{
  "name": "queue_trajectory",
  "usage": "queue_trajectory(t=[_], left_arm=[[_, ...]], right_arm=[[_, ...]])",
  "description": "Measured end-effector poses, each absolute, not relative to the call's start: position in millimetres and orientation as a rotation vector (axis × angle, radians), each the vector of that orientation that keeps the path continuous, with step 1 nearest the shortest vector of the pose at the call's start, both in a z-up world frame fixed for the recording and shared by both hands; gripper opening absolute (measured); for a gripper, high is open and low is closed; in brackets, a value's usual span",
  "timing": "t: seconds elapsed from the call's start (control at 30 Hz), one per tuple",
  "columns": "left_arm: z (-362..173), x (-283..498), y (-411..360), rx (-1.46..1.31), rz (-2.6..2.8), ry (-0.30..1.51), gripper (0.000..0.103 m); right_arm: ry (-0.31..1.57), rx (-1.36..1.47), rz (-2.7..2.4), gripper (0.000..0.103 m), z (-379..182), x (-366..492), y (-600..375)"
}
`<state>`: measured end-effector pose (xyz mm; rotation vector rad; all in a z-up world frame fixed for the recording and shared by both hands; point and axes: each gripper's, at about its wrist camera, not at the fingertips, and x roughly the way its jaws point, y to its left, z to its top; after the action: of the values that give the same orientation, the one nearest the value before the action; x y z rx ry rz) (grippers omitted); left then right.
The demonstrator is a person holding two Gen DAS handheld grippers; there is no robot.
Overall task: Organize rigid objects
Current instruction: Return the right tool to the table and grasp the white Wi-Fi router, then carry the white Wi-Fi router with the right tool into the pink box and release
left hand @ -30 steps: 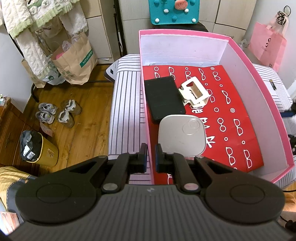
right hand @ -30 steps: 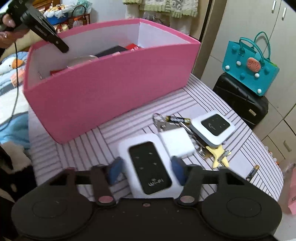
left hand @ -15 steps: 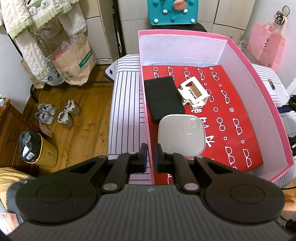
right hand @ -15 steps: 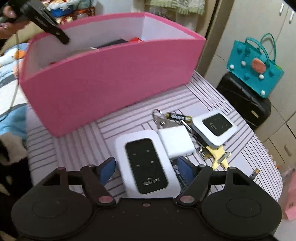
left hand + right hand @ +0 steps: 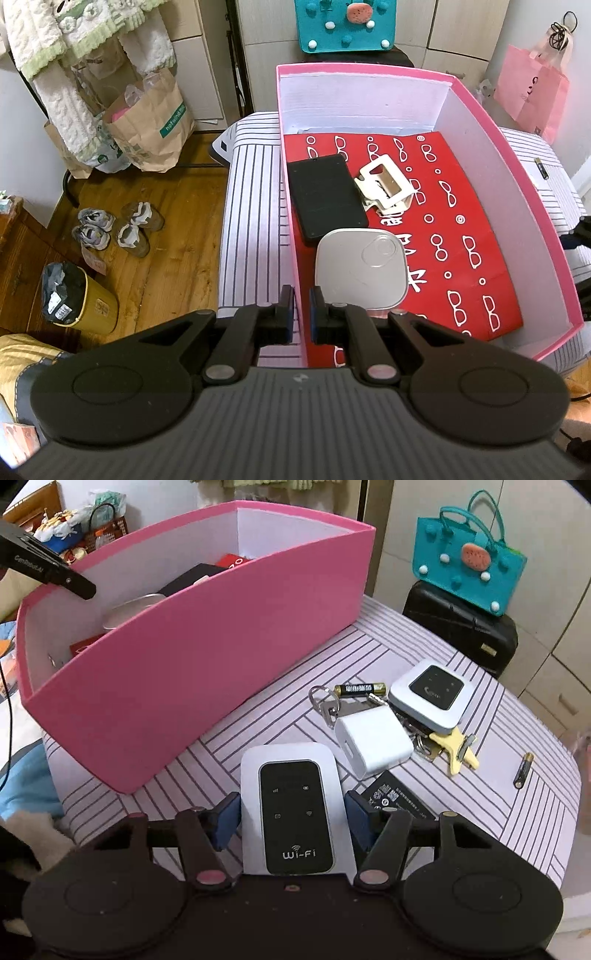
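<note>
- A purple-striped tablecloth [image 5: 424, 653] is being shown mid-frame.
- The pink cardboard box's [image 5: 295, 236] wall is being pinched by the left gripper [image 5: 301, 317].
- The white Wi-Fi router [image 5: 295, 808], lower centre, is being straddled by the right gripper [image 5: 291, 821]; its jaws have just been closing; contact cannot be told.

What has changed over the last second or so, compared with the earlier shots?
The right gripper spread wider around the Wi-Fi router, then has just been closing again; its pads now sit at the router's sides, possibly touching. The left gripper stays clamped on the pink box wall. Everything inside the box is unmoved.
</note>
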<state>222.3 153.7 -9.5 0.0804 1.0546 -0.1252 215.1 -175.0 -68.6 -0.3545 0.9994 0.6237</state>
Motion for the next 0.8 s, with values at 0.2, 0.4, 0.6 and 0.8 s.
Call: queue_trajectory(t=[0.2,0.4,0.6,0.8], left_arm=[[-10,222,151,0.095,-0.116,1.058,0.004],[-5,223,150,0.122,-0.140,1.114,0.005],[-5,221,148,0.129,-0.139,1.107,0.005],[-5,219,150,0.117,-0.143,1.099,0.005]], right_arm=[[0.967,-0.402,0.602,0.064,-70,214,-177],[0.937,-0.309,0.608,0.064,-45,216,-189],[0.815,-0.255,0.671,0.064,5,218,-188],[0.706,-0.214,0.853,0.064,63,232,-155]])
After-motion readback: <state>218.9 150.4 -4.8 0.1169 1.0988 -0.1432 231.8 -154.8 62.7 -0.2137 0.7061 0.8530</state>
